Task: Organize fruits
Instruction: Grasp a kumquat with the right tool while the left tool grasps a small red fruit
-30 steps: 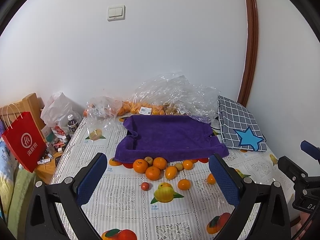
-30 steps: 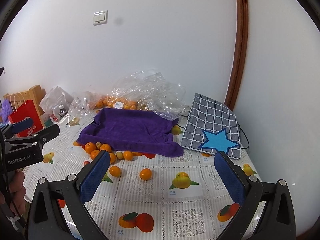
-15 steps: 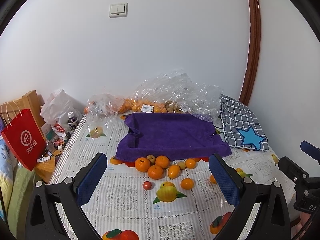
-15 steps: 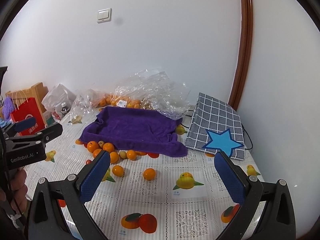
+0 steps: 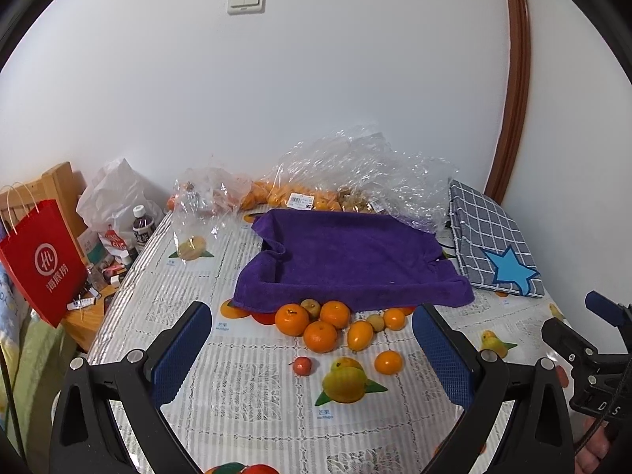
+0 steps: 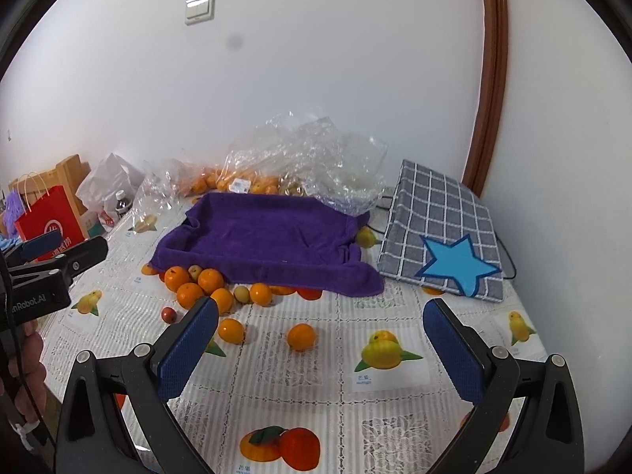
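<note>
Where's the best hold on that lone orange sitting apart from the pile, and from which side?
Grip the lone orange across its widest middle, coming from above with the right gripper. It is round, rests free on the tablecloth, and has bare space on every side.

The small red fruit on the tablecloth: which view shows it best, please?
The left wrist view: the small red fruit sits near the centre, unobstructed, apart from the oranges. In the right wrist view it lies further off to the left, smaller.
</note>
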{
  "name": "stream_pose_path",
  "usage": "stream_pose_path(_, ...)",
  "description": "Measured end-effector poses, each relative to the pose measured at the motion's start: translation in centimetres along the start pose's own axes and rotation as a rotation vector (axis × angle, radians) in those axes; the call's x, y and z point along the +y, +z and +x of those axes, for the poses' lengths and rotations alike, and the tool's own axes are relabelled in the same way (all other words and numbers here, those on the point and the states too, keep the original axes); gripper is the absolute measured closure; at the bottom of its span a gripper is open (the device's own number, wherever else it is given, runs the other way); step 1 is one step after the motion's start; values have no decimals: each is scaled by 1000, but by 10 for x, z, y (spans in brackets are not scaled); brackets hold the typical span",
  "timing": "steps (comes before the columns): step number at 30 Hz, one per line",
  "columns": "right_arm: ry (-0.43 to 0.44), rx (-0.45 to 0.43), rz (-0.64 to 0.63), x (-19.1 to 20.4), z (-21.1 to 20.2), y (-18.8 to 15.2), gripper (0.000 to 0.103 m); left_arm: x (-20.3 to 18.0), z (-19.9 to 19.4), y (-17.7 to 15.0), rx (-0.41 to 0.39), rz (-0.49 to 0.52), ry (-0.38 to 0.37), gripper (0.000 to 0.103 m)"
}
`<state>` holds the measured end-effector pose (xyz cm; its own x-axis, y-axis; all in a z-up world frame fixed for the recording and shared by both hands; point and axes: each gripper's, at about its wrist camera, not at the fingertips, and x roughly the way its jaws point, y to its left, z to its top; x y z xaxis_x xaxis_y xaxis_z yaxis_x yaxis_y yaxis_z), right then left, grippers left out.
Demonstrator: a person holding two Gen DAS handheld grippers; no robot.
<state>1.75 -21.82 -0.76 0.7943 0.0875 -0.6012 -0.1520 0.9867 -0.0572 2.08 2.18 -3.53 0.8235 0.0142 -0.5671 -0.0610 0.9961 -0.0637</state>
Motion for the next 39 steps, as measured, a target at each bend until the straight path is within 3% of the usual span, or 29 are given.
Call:
stream_pose_path(5, -14, 5, 16, -2, 22, -7, 1, 7, 19, -8, 9, 2, 3, 0)
stream_pose_path(13, 22, 104, 64, -7, 73, -22, 8, 25, 52, -26, 66, -1, -2, 4)
stream_pose_path(18, 37, 181, 69, -6, 105, -38, 23, 49, 75, -40, 135, -38, 23, 4)
stream_pose_path(21, 39, 188, 58, -2, 117, -48, 31, 60, 87, -48, 170, -54, 30, 13)
stream_pose_path(28, 76, 251, 49, 5, 153, -62, 45, 76, 107, -63, 236, -86, -26, 15)
stream_pose_path(34, 122, 289, 128, 1, 179, -65, 53, 74, 110, -74, 249, -97, -64, 15)
stream_pose_path(39, 91, 254, 56, 10, 181, -65, 68, 57, 126, -78, 275, -86, -88, 16)
